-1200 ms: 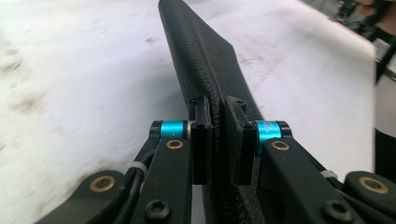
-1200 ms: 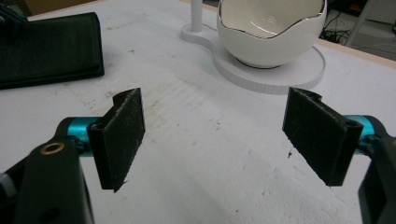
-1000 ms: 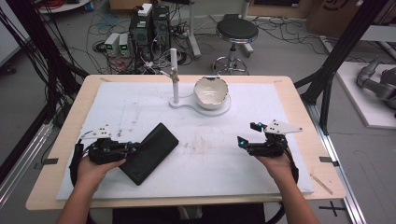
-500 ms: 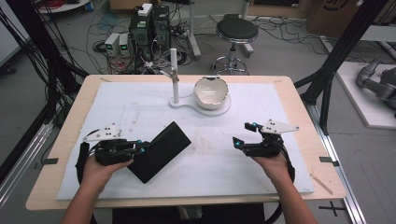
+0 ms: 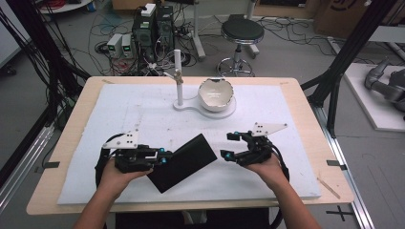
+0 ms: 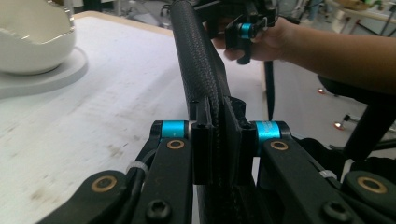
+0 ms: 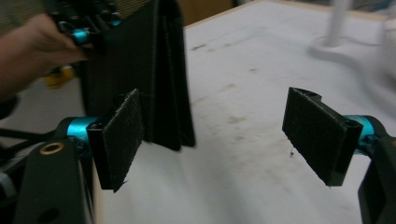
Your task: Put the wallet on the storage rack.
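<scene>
Black folder: point(image 5: 183, 161) lower centre of the high view, tilted over the white mat, its lower-left end at the left gripper and its upper-right corner pointing toward the right gripper.
Left gripper: point(image 5: 160, 157) clenched on the folder's edge; in the left gripper view both pads press against the textured black cover point(image 6: 201, 65), which rises straight up the frame between them.
Right gripper: point(image 5: 231, 145) released, jaws spread wide, just right of the folder's free corner and not touching it (in the right gripper view the folder point(image 7: 154, 70) stands at upper left, behind the left-hand pad).
Bowl: point(image 5: 216, 94) white, upper centre, sitting on a white stand base; what lies inside cannot be made out.
Post: point(image 5: 177, 76) white upright, just left of the bowl on the same base.
Mat: point(image 5: 119, 109) white, bare between folder and bowl.
Table edge: point(image 5: 191, 206) wooden rim near the folder's lowest corner.
</scene>
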Action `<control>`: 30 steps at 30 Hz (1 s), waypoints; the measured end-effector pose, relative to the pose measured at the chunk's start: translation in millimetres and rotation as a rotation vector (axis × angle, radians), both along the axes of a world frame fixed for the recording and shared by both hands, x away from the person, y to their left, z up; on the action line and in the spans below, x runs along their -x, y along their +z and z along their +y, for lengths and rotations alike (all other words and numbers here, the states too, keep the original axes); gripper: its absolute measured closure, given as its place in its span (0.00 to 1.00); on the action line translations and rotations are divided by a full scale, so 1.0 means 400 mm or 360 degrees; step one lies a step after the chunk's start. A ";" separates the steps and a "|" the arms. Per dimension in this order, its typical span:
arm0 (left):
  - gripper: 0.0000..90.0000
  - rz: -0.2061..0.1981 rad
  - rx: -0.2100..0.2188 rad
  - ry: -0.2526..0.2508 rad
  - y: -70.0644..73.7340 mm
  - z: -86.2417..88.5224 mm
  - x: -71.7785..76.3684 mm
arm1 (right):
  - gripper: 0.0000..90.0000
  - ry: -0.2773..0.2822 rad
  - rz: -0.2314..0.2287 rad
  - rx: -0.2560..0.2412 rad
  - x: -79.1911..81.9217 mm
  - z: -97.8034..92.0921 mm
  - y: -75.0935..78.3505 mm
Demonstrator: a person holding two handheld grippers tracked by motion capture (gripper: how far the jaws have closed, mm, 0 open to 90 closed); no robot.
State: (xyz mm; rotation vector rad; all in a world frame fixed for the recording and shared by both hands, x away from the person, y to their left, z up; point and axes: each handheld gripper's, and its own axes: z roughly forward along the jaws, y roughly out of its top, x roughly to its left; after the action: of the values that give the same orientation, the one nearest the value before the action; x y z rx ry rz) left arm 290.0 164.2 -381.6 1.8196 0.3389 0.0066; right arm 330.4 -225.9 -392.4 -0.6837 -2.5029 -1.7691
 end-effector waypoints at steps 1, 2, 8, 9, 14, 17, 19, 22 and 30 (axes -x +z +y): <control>0.91 0.0000 0.0000 0.0000 0.000 0.000 0.000 | 0.24 0.0041 0.0025 0.0003 -0.003 0.010 -0.003; 0.91 -0.0005 0.0005 -0.0035 0.001 -0.012 0.001 | 0.24 0.0076 0.0049 0.0003 -0.007 0.019 -0.006; 0.91 -0.0044 -0.0003 -0.0108 -0.005 -0.029 -0.003 | 0.33 0.0287 0.0148 -0.0036 -0.022 0.056 -0.021; 0.91 -0.0052 -0.0007 -0.0114 -0.006 -0.030 -0.002 | 0.38 0.0319 0.0162 -0.0038 -0.023 0.060 -0.023; 0.91 -0.0070 -0.0004 -0.0132 -0.007 -0.032 -0.003 | 0.64 0.0458 0.0168 -0.0052 -0.013 0.080 -0.022; 0.90 -0.0065 0.0008 -0.0125 -0.010 -0.029 -0.005 | 0.79 0.0465 0.0122 -0.0039 -0.004 0.085 -0.016; 0.89 -0.0037 0.0049 -0.0064 -0.018 -0.020 -0.010 | 0.84 0.0476 0.0124 -0.0057 -0.002 0.083 -0.012; 0.82 0.0026 0.0089 0.0034 -0.028 -0.010 -0.018 | 0.85 0.0444 0.0074 -0.0001 0.004 0.090 -0.003; 0.57 0.0033 0.0241 0.0290 -0.006 0.085 -0.033 | 0.85 0.0312 -0.0010 0.0025 0.008 0.070 0.010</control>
State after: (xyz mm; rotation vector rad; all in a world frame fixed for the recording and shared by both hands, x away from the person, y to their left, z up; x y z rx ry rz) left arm 303.1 198.2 -384.1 1.6351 0.5056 0.0872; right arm 327.4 -197.7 -388.4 -0.4166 -2.4914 -1.6892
